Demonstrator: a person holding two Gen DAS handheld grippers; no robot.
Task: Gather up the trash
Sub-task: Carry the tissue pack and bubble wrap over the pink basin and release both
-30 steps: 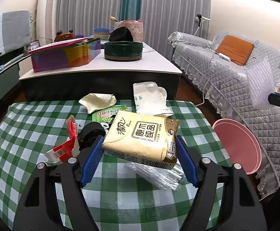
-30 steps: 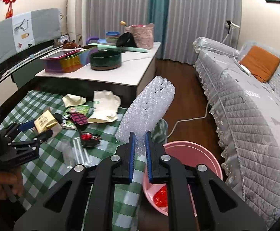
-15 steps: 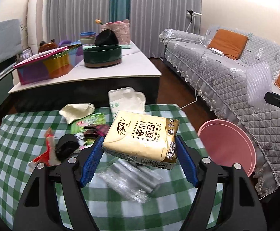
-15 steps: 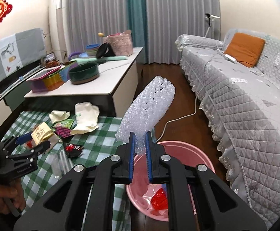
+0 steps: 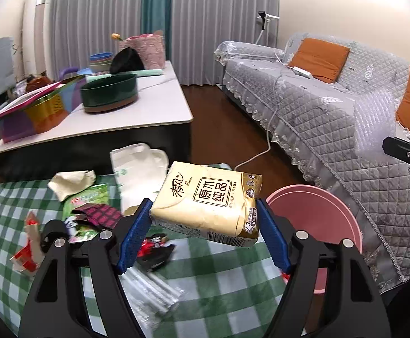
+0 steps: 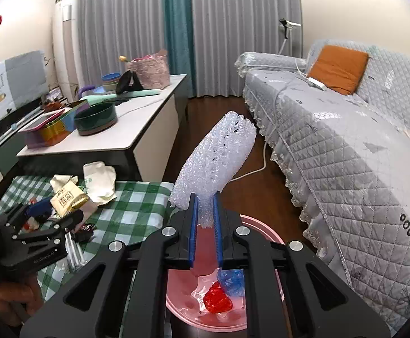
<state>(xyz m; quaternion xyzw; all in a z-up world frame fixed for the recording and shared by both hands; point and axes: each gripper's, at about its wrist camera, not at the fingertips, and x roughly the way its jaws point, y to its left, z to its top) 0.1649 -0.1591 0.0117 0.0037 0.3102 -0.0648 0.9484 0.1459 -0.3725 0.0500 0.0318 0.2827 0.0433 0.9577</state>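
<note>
- Tissue pack [image 5: 209,201], yellow wrapper with printed characters, clamped between the blue pads of the left gripper [image 5: 205,229]; held clear above the green-checked tablecloth [image 5: 221,284], just left of the pink basin [image 5: 317,225].
- Bubble wrap [image 6: 216,166], a rolled white piece, pinched at its lower end by the right gripper [image 6: 205,226]; jaws nearly together on it, directly above the basin.
- Inside the basin: red crumpled plastic [image 6: 217,300] touching a blue crumpled piece [image 6: 231,280].
- Left of the basin, on the cloth: white bag [image 5: 137,166], crumpled paper [image 5: 71,181], green wrapper [image 5: 88,198], clear plastic sleeve [image 5: 151,293].
- Right of the basin: grey quilted sofa [image 6: 345,152].
</note>
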